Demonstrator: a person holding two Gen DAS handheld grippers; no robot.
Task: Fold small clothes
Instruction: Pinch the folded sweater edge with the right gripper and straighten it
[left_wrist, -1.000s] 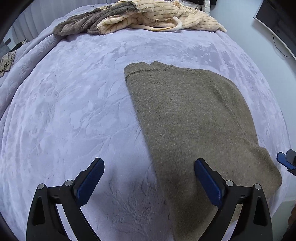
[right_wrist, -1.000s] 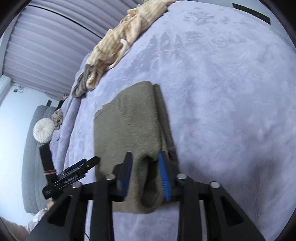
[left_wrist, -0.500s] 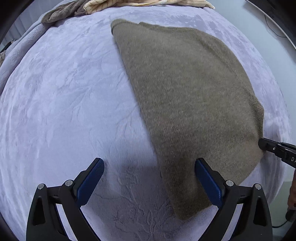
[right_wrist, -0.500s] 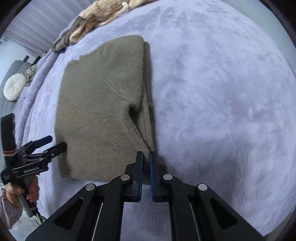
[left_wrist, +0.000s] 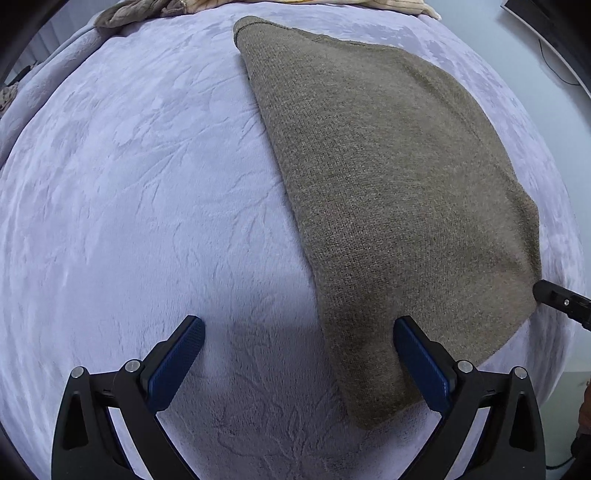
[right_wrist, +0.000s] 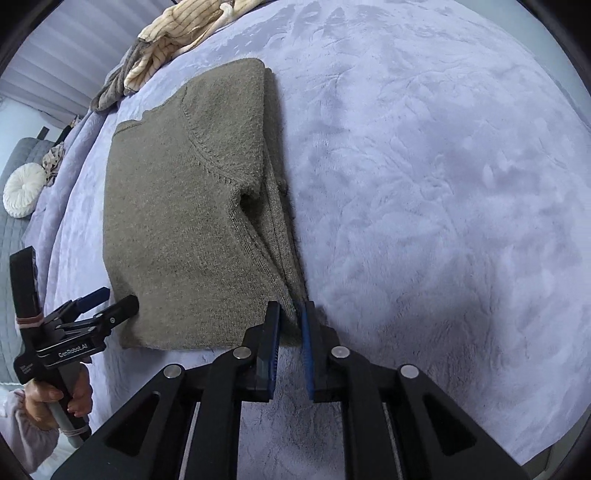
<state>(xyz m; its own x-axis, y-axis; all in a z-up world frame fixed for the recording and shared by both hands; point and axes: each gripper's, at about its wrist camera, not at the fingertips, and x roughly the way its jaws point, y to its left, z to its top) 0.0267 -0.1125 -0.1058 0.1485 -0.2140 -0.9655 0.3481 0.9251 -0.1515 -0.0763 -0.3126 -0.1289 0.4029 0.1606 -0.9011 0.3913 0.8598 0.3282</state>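
Lilac blanket (right_wrist: 443, 184), right gripper (right_wrist: 290, 314) jaws reopening around sweater (right_wrist: 177, 221) corner

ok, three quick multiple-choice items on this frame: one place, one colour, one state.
1. Where is the clothes pile?
A. at the near edge
B. at the blanket's far edge, beyond the sweater
C. on top of the sweater

2. What colour is the sweater?
A. olive-brown
B. red
C. white

3. What state is the left gripper in?
A. shut on the sweater
B. shut, empty
C. wide open

Key:
1 B, the pile lies past the sweater's far end.
2 A, the knit reads olive-brown.
3 C, its pads stand far apart and press nothing.
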